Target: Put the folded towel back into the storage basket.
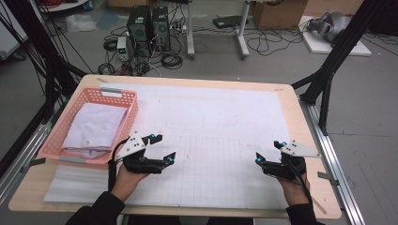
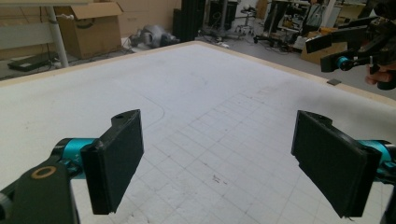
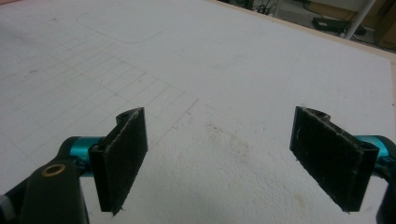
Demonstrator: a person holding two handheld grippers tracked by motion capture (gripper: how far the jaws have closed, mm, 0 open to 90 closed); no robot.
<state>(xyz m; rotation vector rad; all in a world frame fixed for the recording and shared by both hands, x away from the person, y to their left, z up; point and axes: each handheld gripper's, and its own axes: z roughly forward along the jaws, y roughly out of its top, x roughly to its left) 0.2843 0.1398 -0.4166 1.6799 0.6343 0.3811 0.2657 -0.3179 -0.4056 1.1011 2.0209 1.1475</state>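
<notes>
Both the left gripper (image 1: 159,147) and the right gripper (image 1: 270,152) hover over the white mat (image 1: 220,122) with jaws spread wide and nothing between them. The nearest thing to handle, a folded pale cloth (image 1: 94,129), lies in the pink basket (image 1: 129,101) just beside the left gripper, well apart from the right. A likely slip: a jaw could catch the basket's latticed wall (it looks light) and drag it, or pinch only the top fold so the cloth unfurls.
</notes>
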